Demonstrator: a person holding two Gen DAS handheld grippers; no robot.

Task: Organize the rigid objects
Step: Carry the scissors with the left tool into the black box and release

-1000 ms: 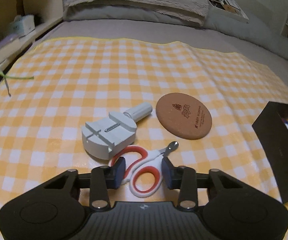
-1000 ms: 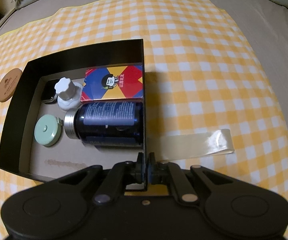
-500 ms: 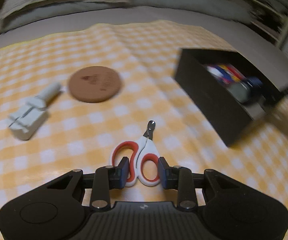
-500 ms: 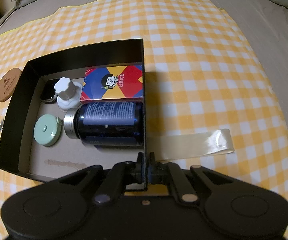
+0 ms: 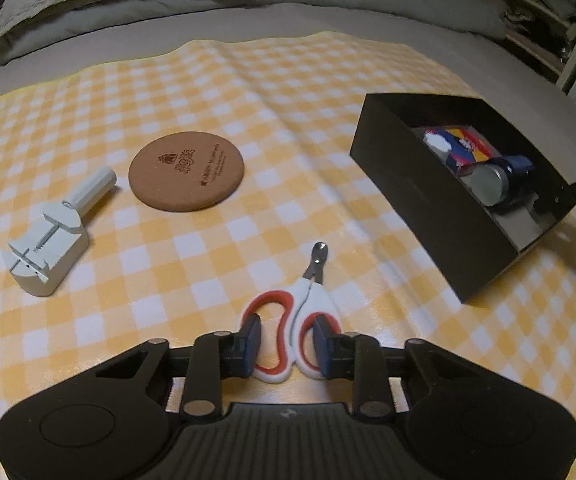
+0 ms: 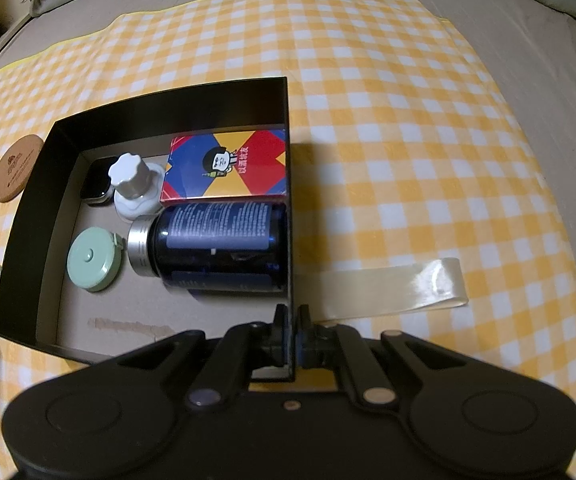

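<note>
On my far left the grey tool (image 5: 50, 246) lies on the checked cloth (image 5: 208, 80), with the cork coaster (image 5: 186, 174) just beside it toward the box, both not yet put away. My left gripper (image 5: 287, 334) has its fingers pressed on the outer sides of the scissors (image 5: 294, 322), squeezing the two red-and-white loops together so the blades stay shut and point ahead; I judge the scissors are lifted off the cloth, though I cannot be sure. The black box (image 5: 420, 196) sits to the right of them, near but apart, so I read this as the carry toward it. Inside are a green tape measure (image 6: 94, 260), a white knob (image 6: 134, 182), a card pack (image 6: 228, 168) and a dark jar (image 6: 220, 246) on its side. My right gripper (image 6: 291, 320) is pinched on the box's right wall (image 6: 289, 200), one finger inside and one outside, which I take to be steadying it. A clear strip (image 6: 392, 288) lies on the cloth just outside that wall.
</note>
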